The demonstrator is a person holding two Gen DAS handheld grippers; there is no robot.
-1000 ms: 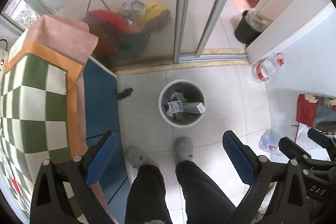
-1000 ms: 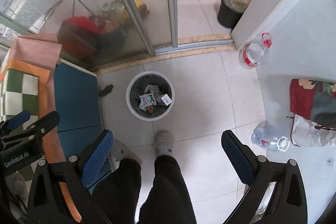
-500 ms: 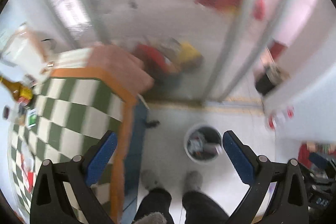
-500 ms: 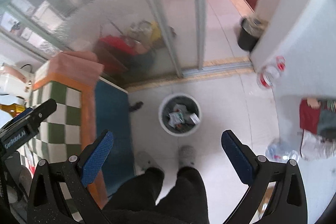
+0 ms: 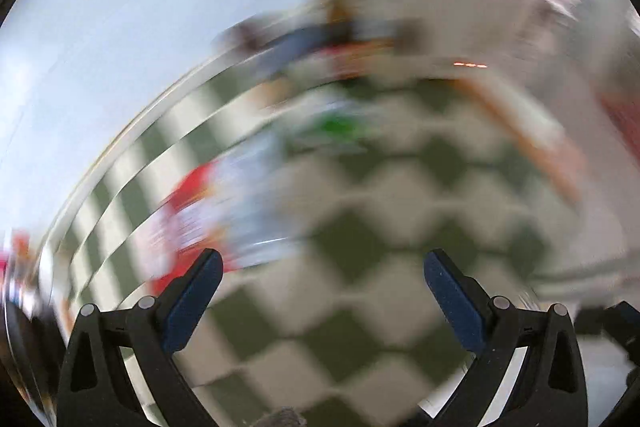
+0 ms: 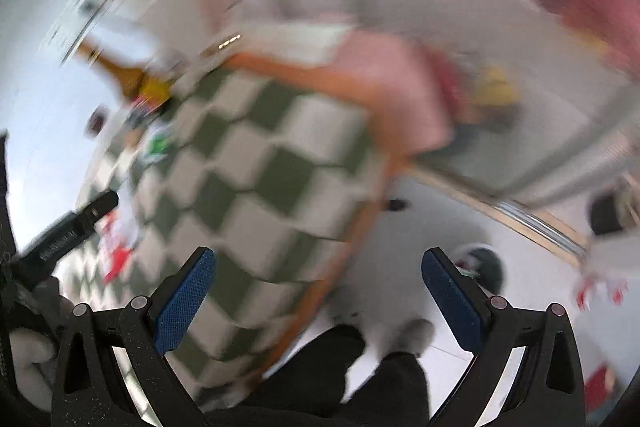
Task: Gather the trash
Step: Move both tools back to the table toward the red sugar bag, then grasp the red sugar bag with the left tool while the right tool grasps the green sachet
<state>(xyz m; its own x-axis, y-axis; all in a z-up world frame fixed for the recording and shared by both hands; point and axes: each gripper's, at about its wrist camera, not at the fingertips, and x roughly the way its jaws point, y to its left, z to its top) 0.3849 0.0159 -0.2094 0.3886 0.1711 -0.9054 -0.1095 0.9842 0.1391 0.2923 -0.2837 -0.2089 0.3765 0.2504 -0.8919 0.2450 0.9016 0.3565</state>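
Note:
Both views are blurred by motion. My left gripper is open and empty over a table with a green-and-white checked cloth. Red-and-white wrappers lie on the cloth ahead to the left, and a green-labelled item lies farther back. My right gripper is open and empty above the table's edge. The grey trash bin with litter inside stands on the floor by the right finger. The wrappers and the left gripper's body show at the left.
A brown bottle stands at the table's far end. A pink cloth hangs over the table's far corner. Glass sliding doors, a black bin and a plastic bottle are at the right. The person's legs are below.
Both grippers have swung up and left from the floor bin toward the checked table. The left view has moved fully onto the tabletop. Both stay open and empty.

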